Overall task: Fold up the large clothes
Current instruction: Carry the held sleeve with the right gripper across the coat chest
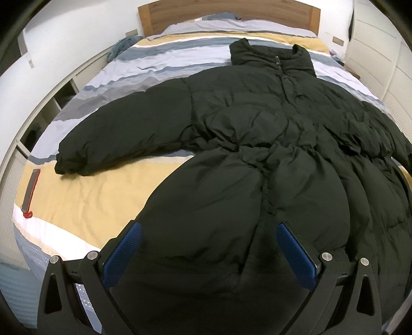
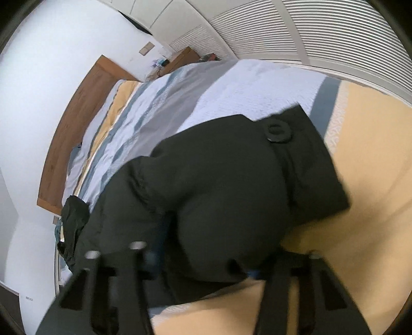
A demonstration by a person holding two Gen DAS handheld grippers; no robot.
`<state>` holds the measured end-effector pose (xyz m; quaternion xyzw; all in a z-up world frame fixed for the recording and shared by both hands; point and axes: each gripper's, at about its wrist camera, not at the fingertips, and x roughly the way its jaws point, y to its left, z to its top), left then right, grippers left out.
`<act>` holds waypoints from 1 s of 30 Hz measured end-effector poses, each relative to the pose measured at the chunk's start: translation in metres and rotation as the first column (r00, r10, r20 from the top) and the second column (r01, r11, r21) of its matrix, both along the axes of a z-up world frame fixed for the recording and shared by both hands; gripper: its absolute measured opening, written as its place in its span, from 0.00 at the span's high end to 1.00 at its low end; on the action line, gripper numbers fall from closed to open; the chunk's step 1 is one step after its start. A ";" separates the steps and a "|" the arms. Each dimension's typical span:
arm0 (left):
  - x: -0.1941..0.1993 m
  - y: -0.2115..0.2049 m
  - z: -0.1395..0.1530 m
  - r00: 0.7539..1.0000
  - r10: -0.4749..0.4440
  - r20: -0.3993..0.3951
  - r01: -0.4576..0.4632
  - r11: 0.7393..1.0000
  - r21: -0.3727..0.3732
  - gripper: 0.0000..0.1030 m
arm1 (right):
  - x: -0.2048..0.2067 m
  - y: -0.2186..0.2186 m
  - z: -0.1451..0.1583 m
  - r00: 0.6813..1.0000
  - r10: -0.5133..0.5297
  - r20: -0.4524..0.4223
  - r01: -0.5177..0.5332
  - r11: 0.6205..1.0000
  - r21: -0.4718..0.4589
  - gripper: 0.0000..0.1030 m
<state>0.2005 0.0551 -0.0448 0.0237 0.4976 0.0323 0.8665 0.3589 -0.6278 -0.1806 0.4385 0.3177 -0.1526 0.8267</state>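
A: What sat nearest the left tool [image 1: 209, 229]?

B: The hem of the black puffer jacket [image 1: 257, 144], bulging between its blue pads [image 1: 123, 247]. The jaws stood wide apart, released, pressing nothing.

A: And the right tool [image 2: 203, 265]?

B: Blurred, but its jaws were clenched on a puffy fold near the sleeve cuff [image 2: 303, 165], which bore a round button [image 2: 279, 132].

A: Where did the jacket lie?

B: Spread front-up on the striped bed [image 1: 85, 203], collar [image 1: 273, 58] far toward the wooden headboard [image 1: 226, 15], left sleeve [image 1: 121, 136] stretched out left. A red-edged phone [image 1: 31, 190] lay near the bed's left edge, well apart from the jacket.
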 end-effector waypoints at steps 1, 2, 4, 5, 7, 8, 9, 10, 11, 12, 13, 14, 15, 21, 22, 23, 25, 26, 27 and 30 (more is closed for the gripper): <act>-0.001 0.001 0.002 1.000 0.001 0.008 -0.001 1.000 -0.008 0.01 | 0.001 0.002 0.004 1.000 0.006 0.008 -0.006 1.000 -0.010 0.79; -0.002 0.003 0.003 1.000 0.005 0.016 -0.005 1.000 -0.016 0.01 | 0.001 0.003 0.010 1.000 0.013 0.015 -0.013 1.000 -0.022 0.82; -0.003 0.006 0.006 0.999 0.017 0.030 -0.016 0.999 -0.028 0.01 | 0.003 0.007 0.021 0.999 0.028 0.024 -0.027 0.998 -0.059 0.88; -0.004 0.009 0.008 0.999 0.028 0.039 -0.027 0.999 -0.034 0.01 | 0.004 0.012 0.033 0.999 0.046 0.024 -0.043 0.993 -0.106 0.88; -0.007 0.014 0.012 0.997 0.049 0.057 -0.046 0.998 -0.044 0.01 | 0.005 0.022 0.052 0.996 0.077 0.033 -0.071 0.984 -0.163 0.89; -0.008 0.017 0.014 0.996 0.059 0.065 -0.056 0.997 -0.045 0.01 | 0.005 0.026 0.062 0.995 0.094 0.042 -0.085 0.980 -0.182 0.89; -0.009 0.019 0.015 0.995 0.067 0.071 -0.064 0.997 -0.044 0.01 | 0.006 0.031 0.071 0.993 0.110 0.048 -0.098 0.974 -0.204 0.89; -0.010 0.022 0.017 0.994 0.076 0.077 -0.072 0.996 -0.048 0.01 | 0.008 0.039 0.084 0.990 0.131 0.054 -0.115 0.965 -0.237 0.89; -0.012 0.026 0.019 0.993 0.084 0.081 -0.079 0.995 -0.060 0.01 | 0.008 0.045 0.092 0.988 0.144 0.057 -0.125 0.958 -0.257 0.89; -0.013 0.028 0.020 0.993 0.088 0.083 -0.082 0.994 -0.070 0.01 | 0.009 0.055 0.104 0.984 0.165 0.062 -0.141 0.947 -0.288 0.89; -0.016 0.030 0.021 0.992 0.091 0.085 -0.084 0.993 -0.080 0.01 | 0.010 0.066 0.118 0.980 0.189 0.069 -0.158 0.935 -0.318 0.89; -0.019 0.033 0.023 0.991 0.095 0.089 -0.088 0.993 -0.084 0.01 | 0.010 0.073 0.126 0.976 0.204 0.073 -0.169 0.927 -0.334 0.89; -0.021 0.034 0.024 0.991 0.098 0.090 -0.090 0.992 -0.086 0.01 | 0.011 0.084 0.138 0.970 0.230 0.081 -0.187 0.915 -0.358 0.89; -0.041 0.051 0.038 0.986 0.115 0.119 -0.103 0.989 -0.102 0.01 | 0.011 0.153 0.187 0.922 0.370 0.114 -0.286 0.850 -0.443 0.89; -0.044 0.052 0.040 0.985 0.115 0.125 -0.102 0.990 -0.102 0.01 | 0.011 0.166 0.193 0.912 0.394 0.116 -0.305 0.839 -0.450 0.89; -0.047 0.055 0.043 0.985 0.112 0.133 -0.099 0.990 -0.101 0.01 | 0.013 0.177 0.196 0.904 0.412 0.116 -0.320 0.830 -0.457 0.89; -0.053 0.059 0.047 0.983 0.112 0.143 -0.098 0.990 -0.096 0.01 | 0.013 0.200 0.202 0.884 0.454 0.115 -0.355 0.810 -0.466 0.89; -0.057 0.061 0.049 0.982 0.112 0.151 -0.099 0.991 -0.091 0.01 | 0.012 0.208 0.203 0.876 0.469 0.113 -0.368 0.802 -0.471 0.89; -0.060 0.063 0.050 0.982 0.113 0.154 -0.100 0.991 -0.089 0.01 | 0.011 0.221 0.205 0.865 0.490 0.105 -0.387 0.787 -0.481 0.89; -0.067 0.070 0.050 0.980 0.123 0.157 -0.109 0.990 -0.094 0.01 | 0.008 0.255 0.200 0.834 0.547 0.077 -0.445 0.749 -0.491 0.89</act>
